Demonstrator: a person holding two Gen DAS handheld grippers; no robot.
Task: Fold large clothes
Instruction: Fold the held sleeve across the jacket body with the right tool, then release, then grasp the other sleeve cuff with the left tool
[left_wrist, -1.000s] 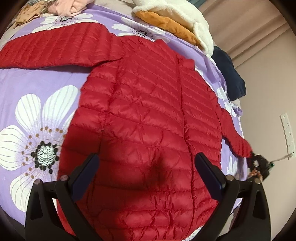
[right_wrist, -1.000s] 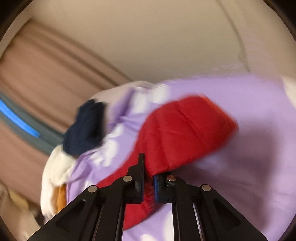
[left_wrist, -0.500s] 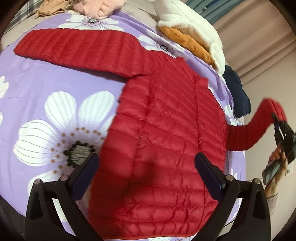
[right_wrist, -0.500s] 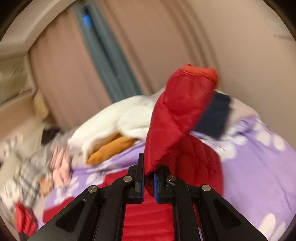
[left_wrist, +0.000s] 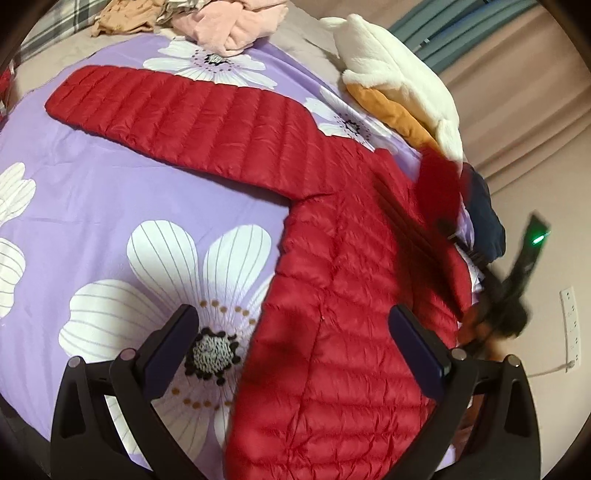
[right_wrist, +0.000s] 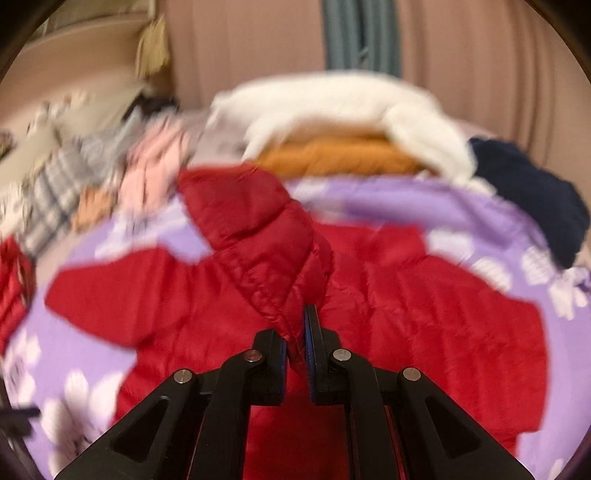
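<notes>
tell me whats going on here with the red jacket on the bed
A person with a gripper in each hand is folding a red puffer jacket that lies spread on a purple flowered bedspread. The right gripper is shut on the end of one sleeve and holds it up over the jacket's body. The left gripper hangs open above the hem, holding nothing. The other sleeve lies stretched out flat. Other clothes are piled along the far edge of the bed.

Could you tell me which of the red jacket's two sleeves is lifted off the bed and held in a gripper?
The sleeve pinched in the right gripper, raised over the red jacket. The other sleeve lies flat and outstretched on the purple floral bedspread, untouched.
</notes>
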